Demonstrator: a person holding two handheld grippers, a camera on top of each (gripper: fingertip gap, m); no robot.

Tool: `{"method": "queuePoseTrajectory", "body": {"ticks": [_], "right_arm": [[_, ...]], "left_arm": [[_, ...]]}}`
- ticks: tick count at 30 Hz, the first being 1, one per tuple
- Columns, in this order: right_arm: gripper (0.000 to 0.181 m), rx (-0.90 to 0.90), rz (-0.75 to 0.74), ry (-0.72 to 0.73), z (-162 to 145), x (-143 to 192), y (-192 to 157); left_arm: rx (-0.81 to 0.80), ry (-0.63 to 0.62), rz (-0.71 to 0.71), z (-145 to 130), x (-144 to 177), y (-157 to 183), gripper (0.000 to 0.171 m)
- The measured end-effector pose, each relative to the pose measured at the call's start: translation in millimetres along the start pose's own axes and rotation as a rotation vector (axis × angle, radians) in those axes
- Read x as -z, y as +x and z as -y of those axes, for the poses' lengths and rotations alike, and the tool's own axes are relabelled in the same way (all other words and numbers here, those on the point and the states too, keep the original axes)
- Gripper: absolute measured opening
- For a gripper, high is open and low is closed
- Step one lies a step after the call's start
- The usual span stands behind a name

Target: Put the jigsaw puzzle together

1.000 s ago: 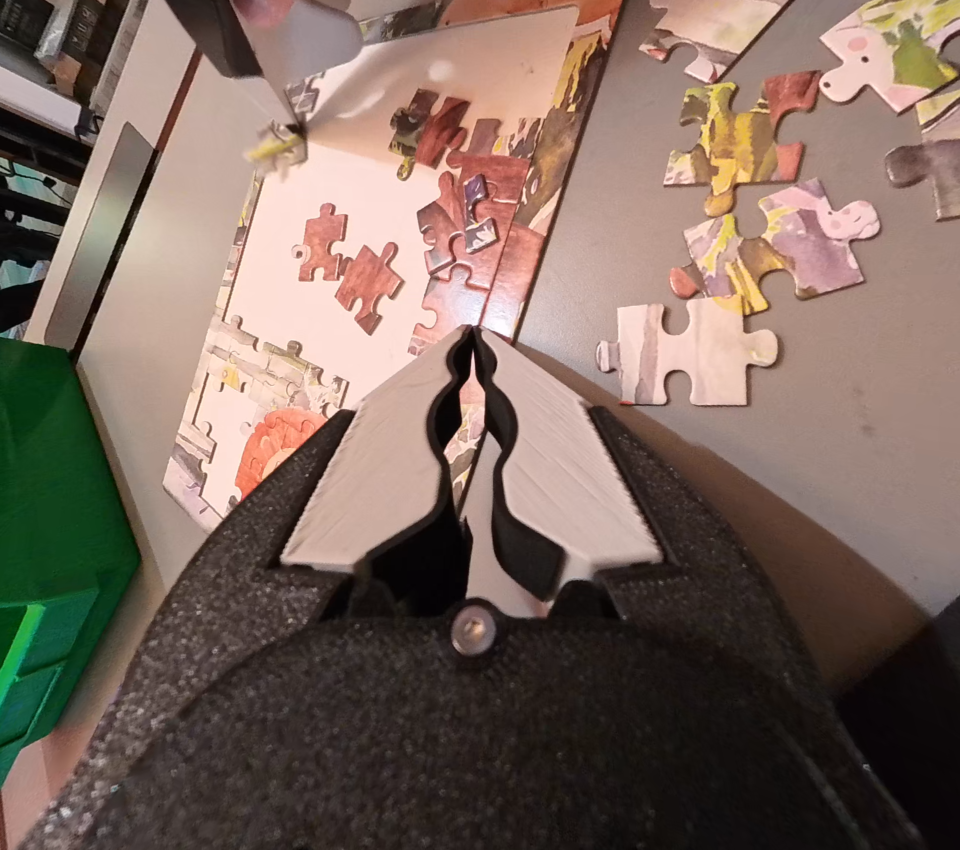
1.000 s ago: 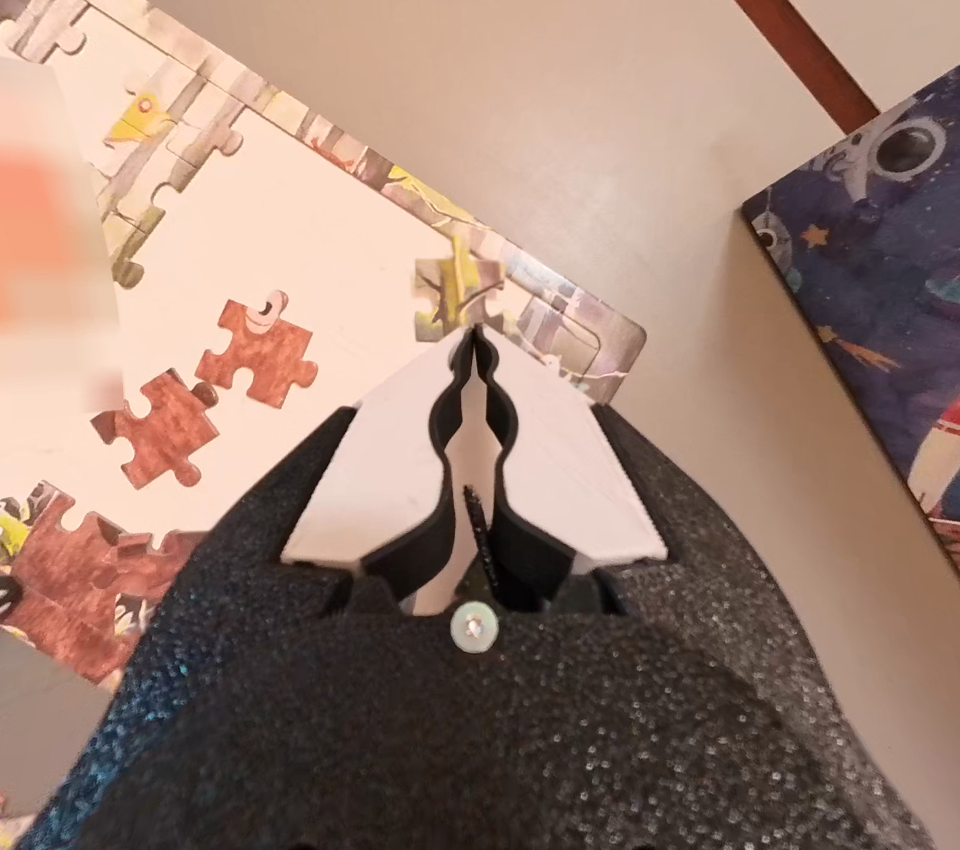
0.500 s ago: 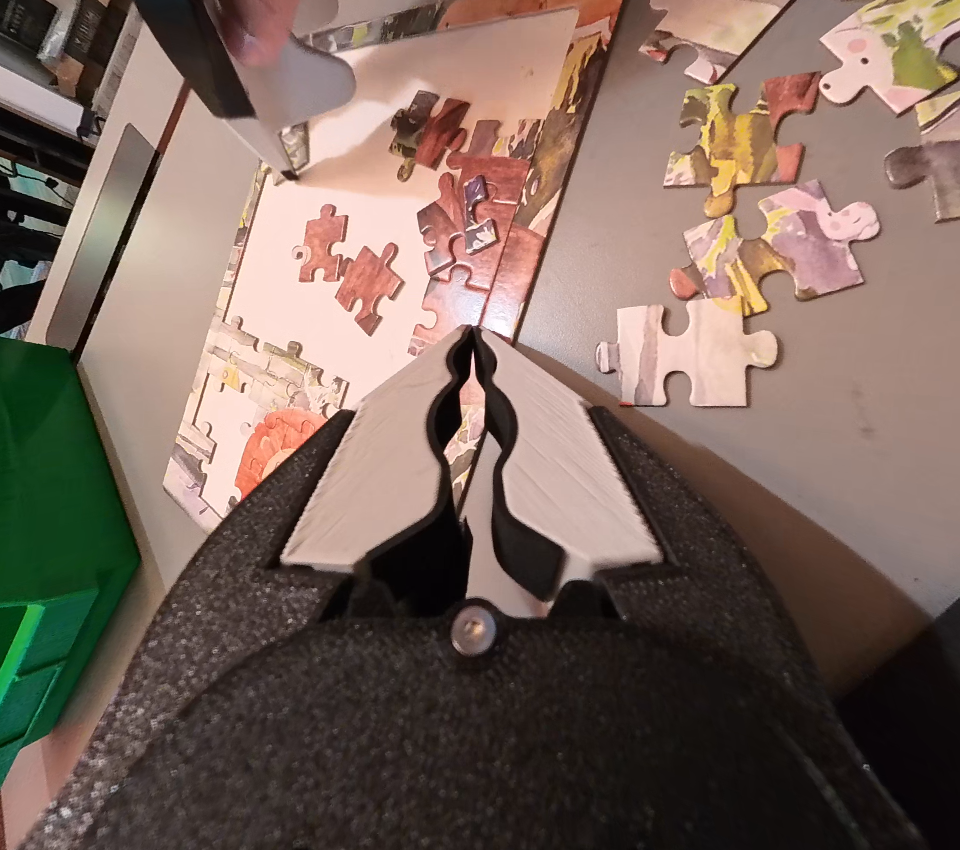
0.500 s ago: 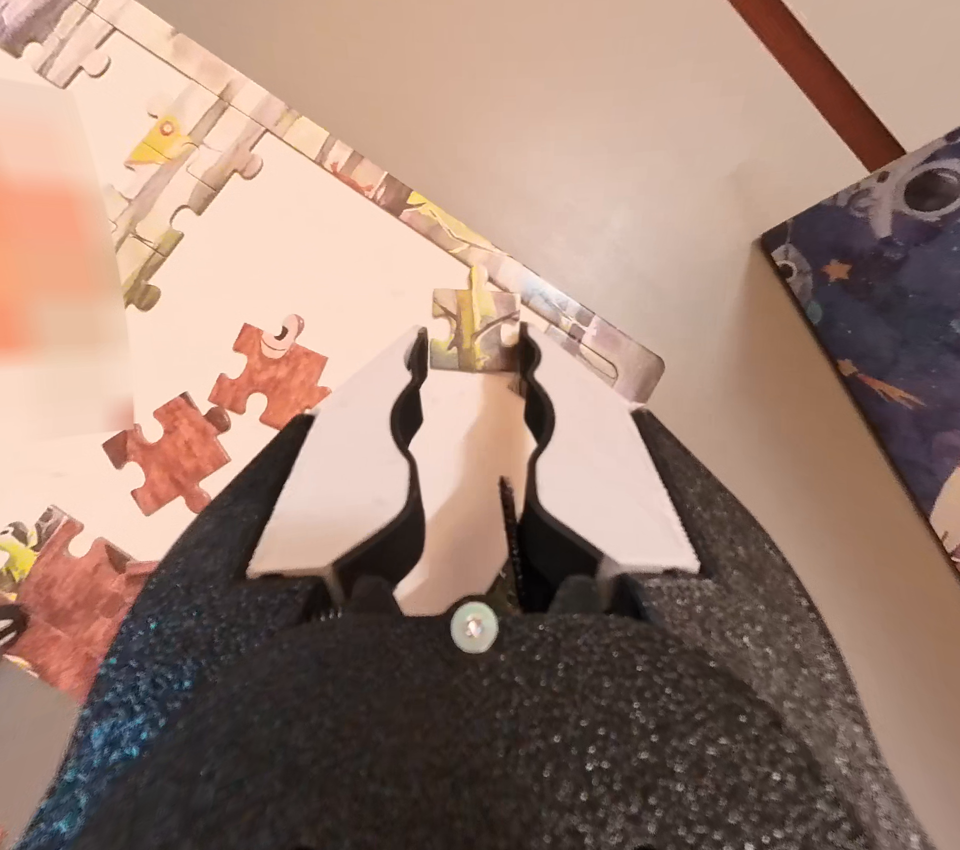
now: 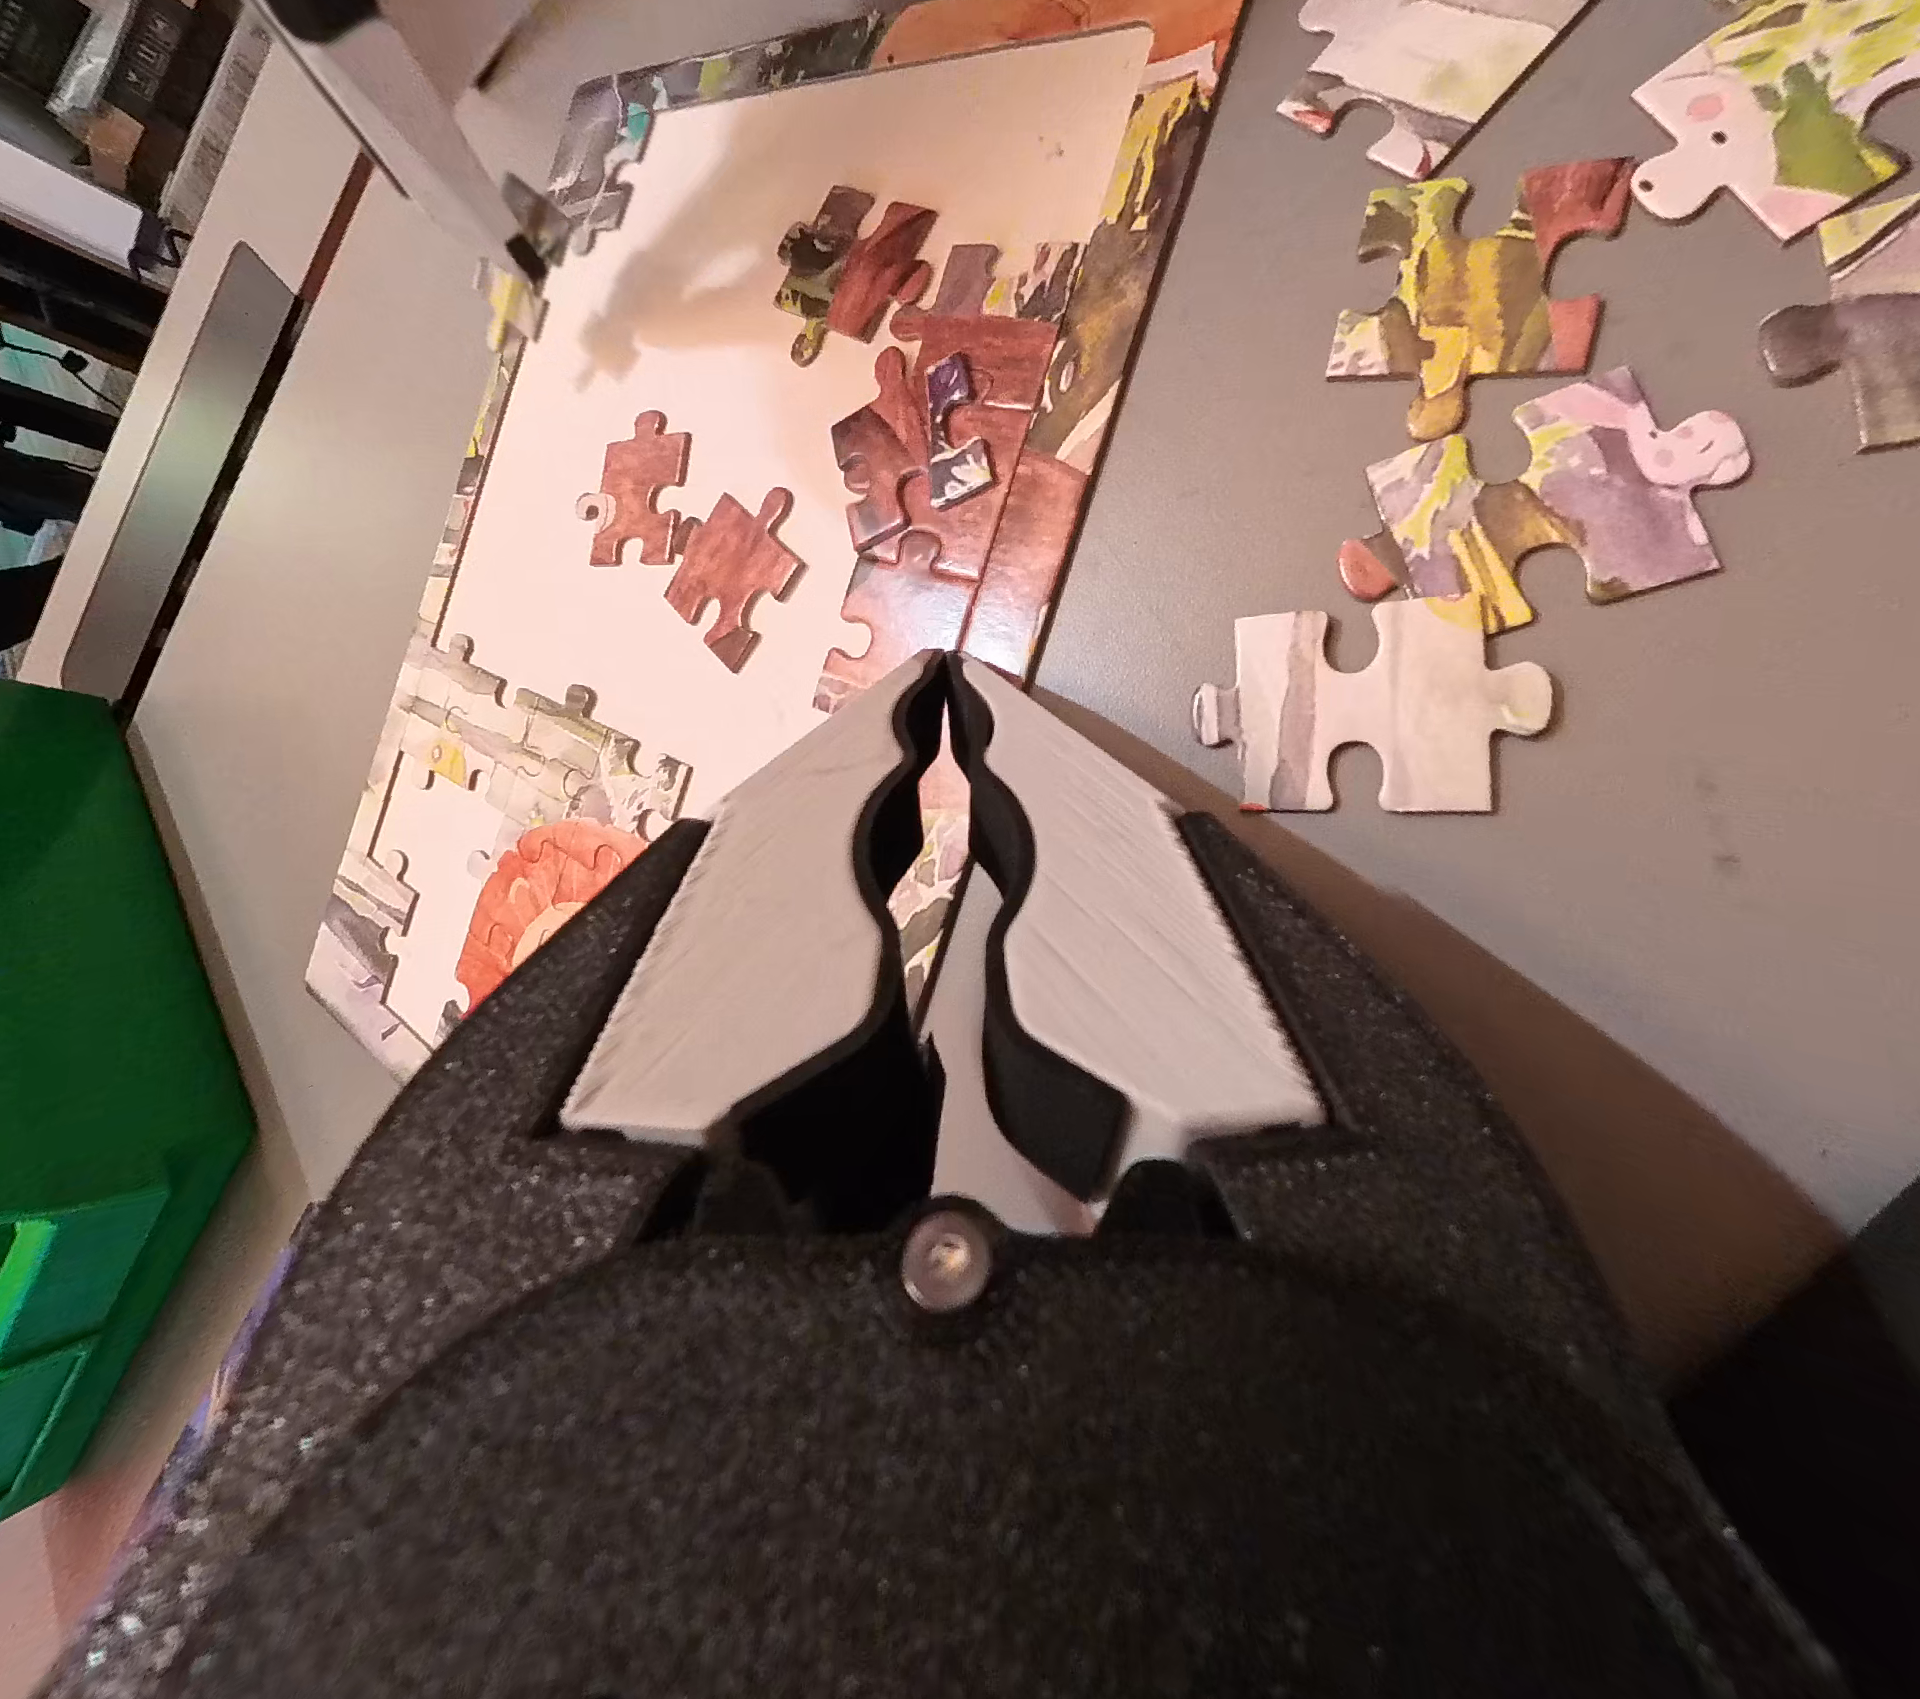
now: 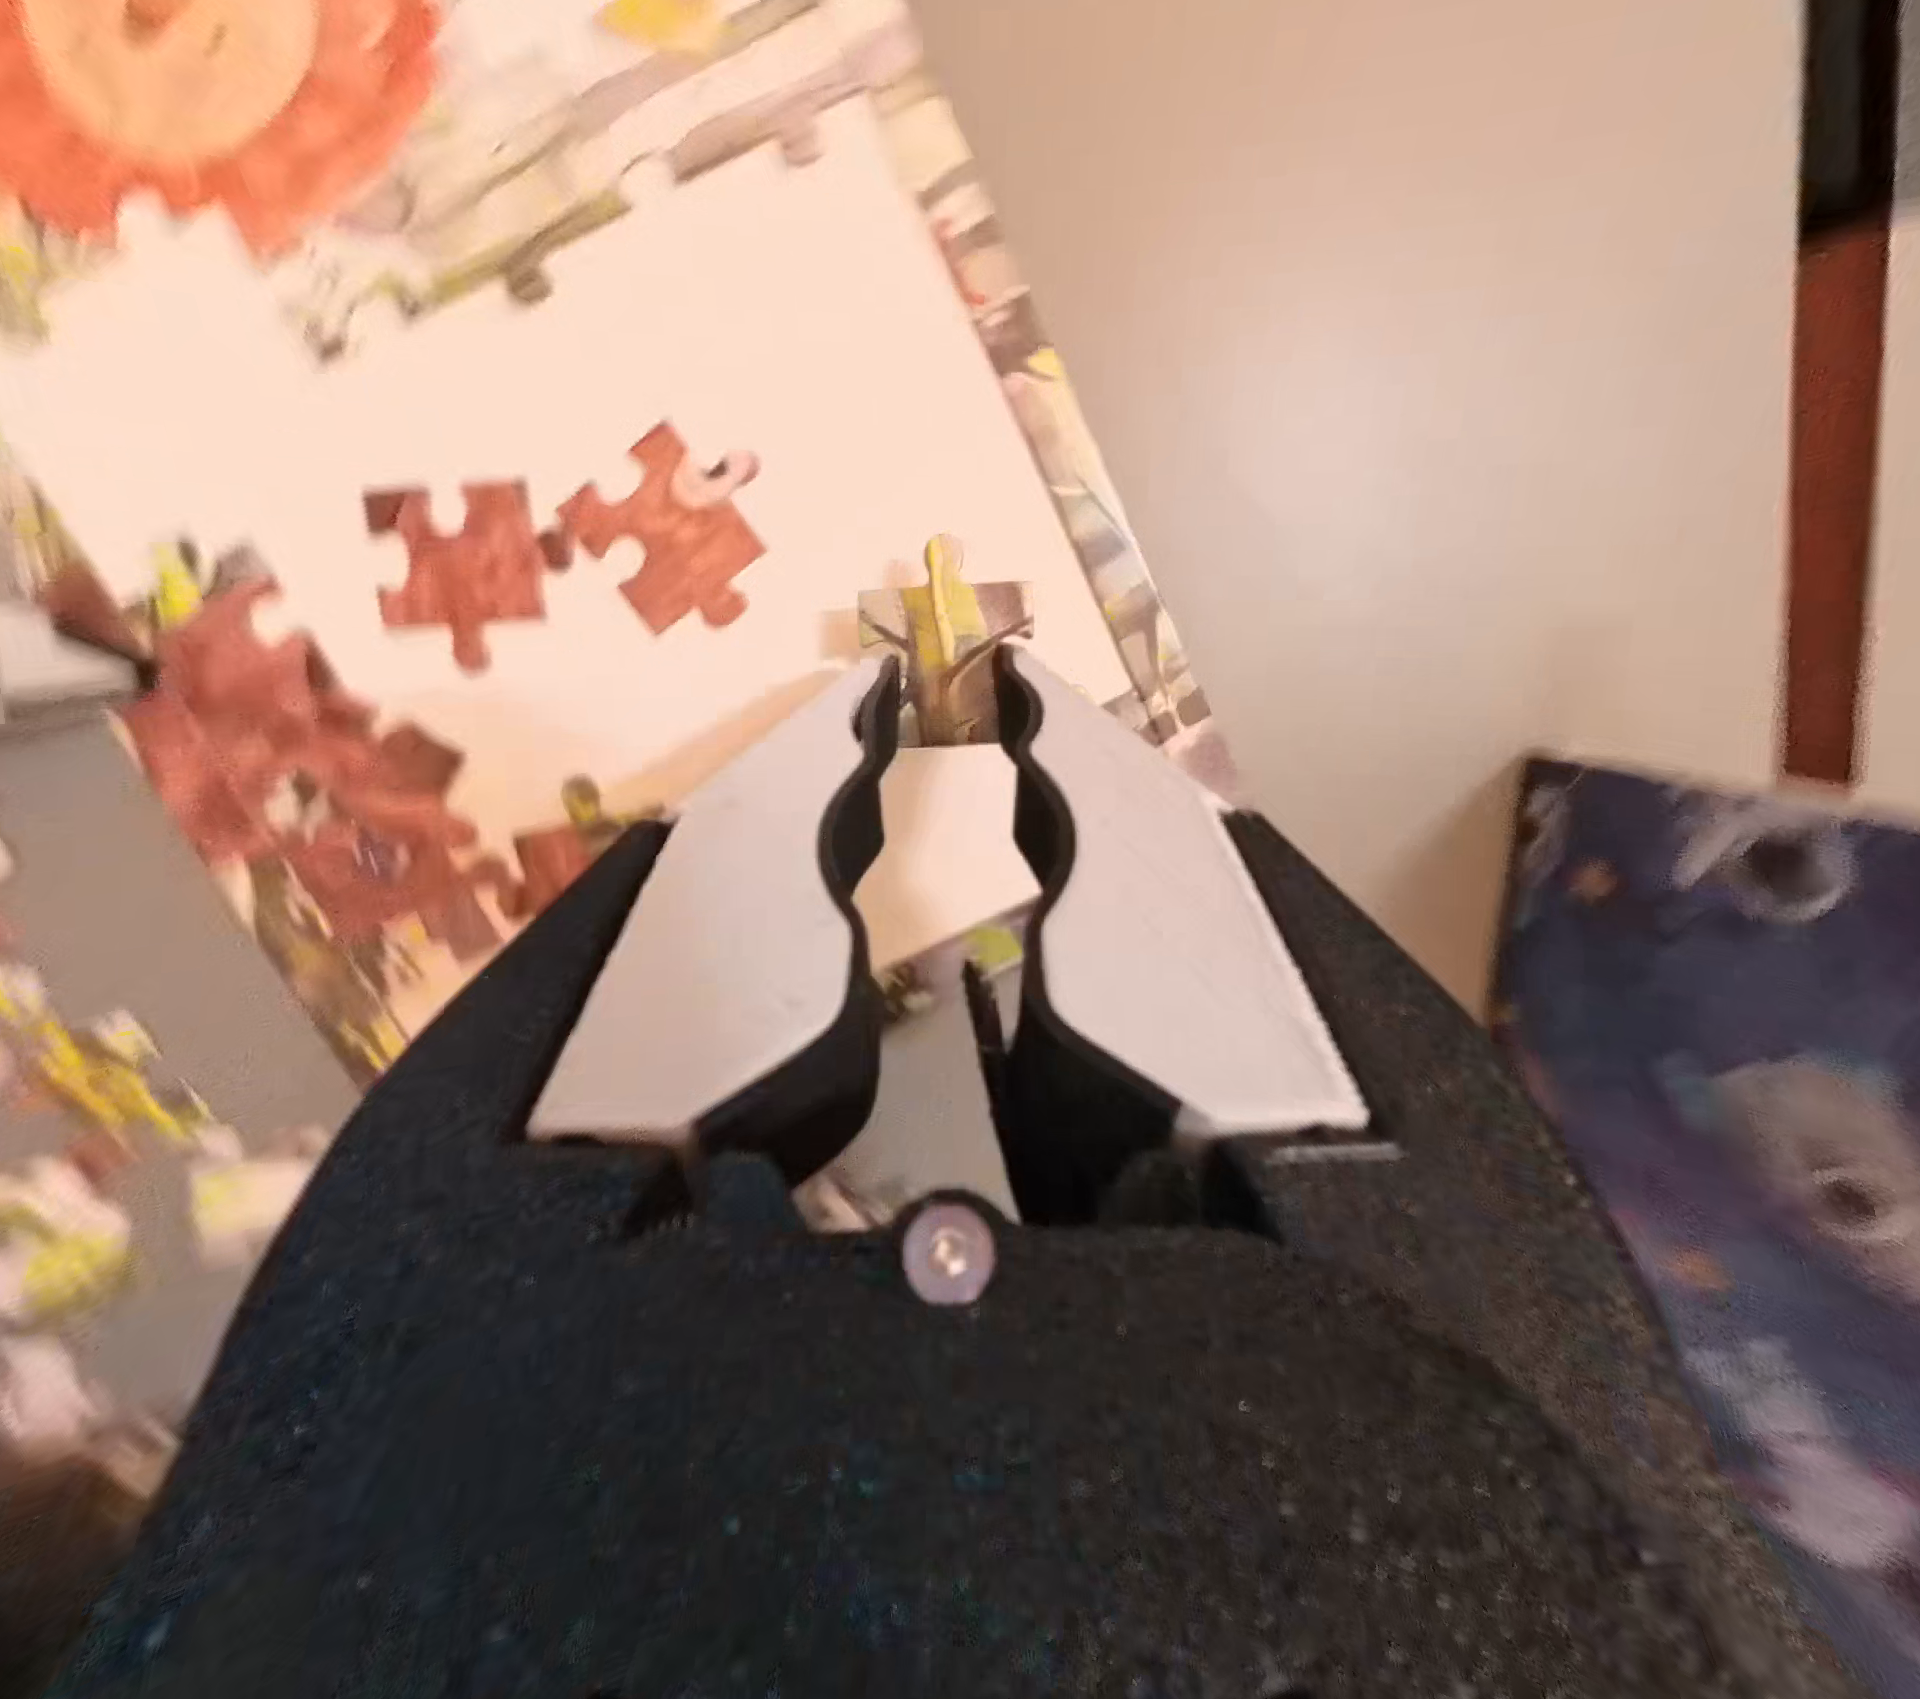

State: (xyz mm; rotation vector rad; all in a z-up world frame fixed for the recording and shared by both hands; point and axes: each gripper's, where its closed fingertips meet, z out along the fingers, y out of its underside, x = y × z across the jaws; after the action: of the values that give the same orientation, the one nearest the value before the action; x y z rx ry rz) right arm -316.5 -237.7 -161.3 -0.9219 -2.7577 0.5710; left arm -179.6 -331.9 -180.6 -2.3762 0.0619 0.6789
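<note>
The puzzle board [image 5: 883, 122] lies on the table, with pieces fitted along its edges and a lion picture at the near corner. Two loose brown pieces [image 5: 634, 491] [image 5: 732, 574] lie on its white middle. My left gripper [image 5: 945, 662] is shut and empty, its tips over the board's near right edge. My right gripper [image 6: 940, 673] is shut on a small yellow-green piece [image 6: 940, 636] and holds it above the board [image 6: 623, 319]. In the left wrist view it shows at the board's far left corner [image 5: 525, 247]. Loose pieces [image 5: 1371, 714] [image 5: 1475, 288] [image 5: 1600, 496] lie on the right.
The loose pieces lie on a grey mat [image 5: 1714, 922] right of the board. A green bin [image 5: 94, 974] stands at the left. A dark blue board with a space picture [image 6: 1714, 1078] lies beyond the puzzle board. The right wrist view is blurred by motion. About 15 centimeters separates my left fingertips from my right.
My right gripper opened around the yellow-green piece at the board's edge, shut on it and lifted it, swinging its view round. My left gripper has not moved.
</note>
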Motion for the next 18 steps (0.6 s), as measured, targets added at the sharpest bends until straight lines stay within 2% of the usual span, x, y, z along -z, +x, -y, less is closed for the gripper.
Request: {"method": "queuePoseTrajectory", "body": {"ticks": [3,6,10,12,14,15,18], "right_arm": [[0.018,0.336,-0.041,-0.202,-7.2,2.9,12.0],[0.018,0.589,-0.032,-0.359,-12.6,-1.8,24.3],[0.019,0.78,0.087,-0.471,-19.9,-11.8,12.9],[0.023,0.863,0.055,-0.505,-20.9,-12.8,20.4],[0.036,0.849,-0.019,-0.508,-17.5,-8.7,33.5],[0.034,0.796,-0.026,-0.515,-19.7,-3.2,35.9],[0.045,0.488,-0.063,-0.421,-20.9,9.2,31.9]], "left_arm": [[0.001,0.001,-0.002,0.0,-0.1,0.1,0.0],[-0.003,0.001,0.0,0.1,-0.3,0.1,0.0],[-0.007,0.002,0.0,0.2,-0.5,0.1,0.0],[-0.006,0.003,-0.001,0.4,-0.8,0.1,0.0],[-0.005,0.004,-0.002,0.5,-0.8,0.2,0.0],[-0.004,0.005,-0.003,0.5,-0.8,0.2,0.0],[0.007,0.009,-0.012,0.4,-0.8,0.4,0.0]]}}
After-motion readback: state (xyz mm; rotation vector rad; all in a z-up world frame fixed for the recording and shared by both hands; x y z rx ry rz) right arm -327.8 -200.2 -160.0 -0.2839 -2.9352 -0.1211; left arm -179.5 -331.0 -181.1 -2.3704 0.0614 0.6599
